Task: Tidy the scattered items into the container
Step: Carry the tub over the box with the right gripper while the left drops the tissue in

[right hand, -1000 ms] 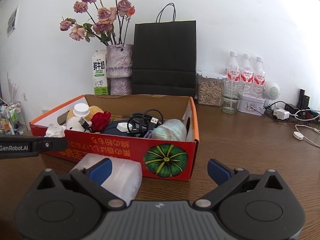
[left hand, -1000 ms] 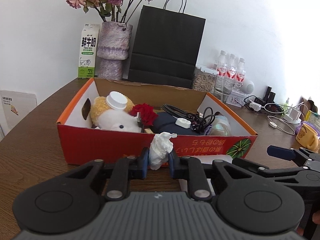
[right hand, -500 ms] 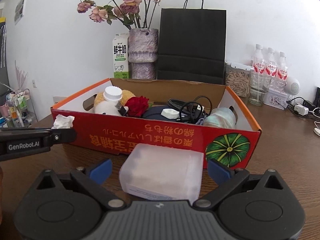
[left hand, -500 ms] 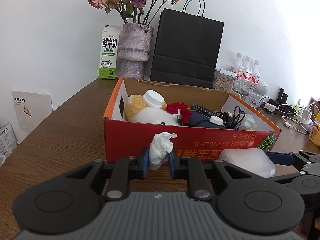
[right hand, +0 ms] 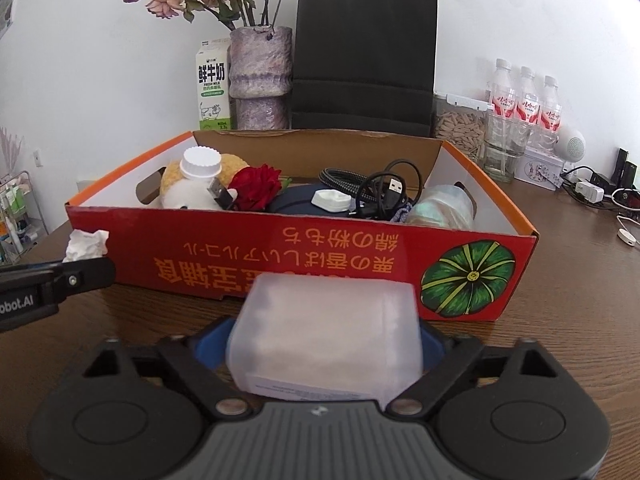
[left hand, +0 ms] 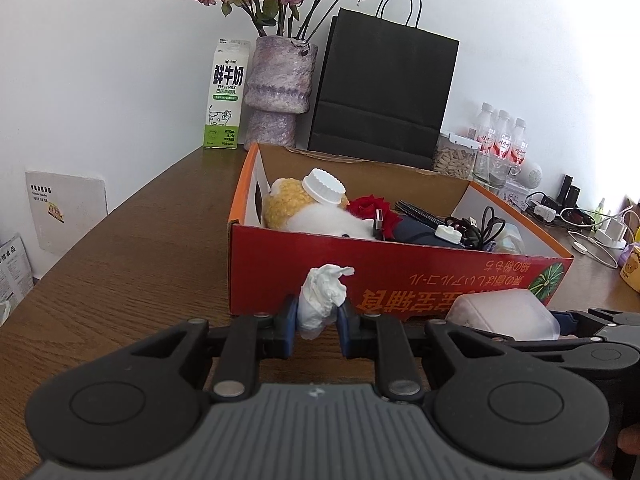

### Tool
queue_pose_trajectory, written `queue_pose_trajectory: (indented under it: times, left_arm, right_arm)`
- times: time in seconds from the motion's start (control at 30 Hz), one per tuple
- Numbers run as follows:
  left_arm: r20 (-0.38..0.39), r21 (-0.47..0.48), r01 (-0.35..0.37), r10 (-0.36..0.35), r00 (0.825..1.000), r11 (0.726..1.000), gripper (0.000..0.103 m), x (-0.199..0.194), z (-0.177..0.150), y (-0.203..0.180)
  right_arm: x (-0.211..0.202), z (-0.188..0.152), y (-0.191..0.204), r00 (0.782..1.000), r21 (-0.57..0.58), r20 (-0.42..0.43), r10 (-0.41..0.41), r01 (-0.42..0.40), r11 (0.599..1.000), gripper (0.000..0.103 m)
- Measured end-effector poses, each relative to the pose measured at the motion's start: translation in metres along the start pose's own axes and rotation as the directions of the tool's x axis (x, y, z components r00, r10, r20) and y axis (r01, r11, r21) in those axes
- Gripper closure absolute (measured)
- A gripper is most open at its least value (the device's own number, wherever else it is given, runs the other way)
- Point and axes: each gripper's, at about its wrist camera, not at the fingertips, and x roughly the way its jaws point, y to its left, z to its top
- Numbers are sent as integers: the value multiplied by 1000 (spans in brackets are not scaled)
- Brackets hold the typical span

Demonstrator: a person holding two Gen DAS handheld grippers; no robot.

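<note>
Nearest to me, my left gripper [left hand: 316, 330] has its jaws nearly shut, pinching a crumpled white tissue [left hand: 323, 296] that sticks up between the blue pads. My right gripper [right hand: 326, 346] has its jaws closing around a frosted plastic box [right hand: 328, 340]; the box sits between the blue pads, though I cannot tell whether they already press on it. Both grippers hang just in front of the long red wall of the cardboard box [right hand: 304, 256], which stands on the brown wooden bench [left hand: 120, 248]. Inside the cardboard box lie a plush toy [right hand: 188, 190] with a white bottle cap [right hand: 200, 162] above it, a red rose [right hand: 256, 186], black cables [right hand: 372, 190] and a white adapter [right hand: 330, 199]. Behind stand a milk carton [left hand: 226, 98], a vase of dried roses [left hand: 278, 88], a black paper bag [left hand: 384, 88] and water bottles [right hand: 524, 98].
</note>
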Motion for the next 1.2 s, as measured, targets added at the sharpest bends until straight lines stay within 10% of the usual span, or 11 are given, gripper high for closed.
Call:
queue_pose_trajectory:
  times: [0.7,1.2]
  left_arm:
    - [120,38,42,-47,992,998,83,-24,44,-25]
    - [127,21,-38,35,991,999,84,64,118,-63]
  right_arm:
    - [-64,32,-26,966,4,251,52,-55,998,21]
    - [7,118,-38,962,26,270,40,-48,998,22]
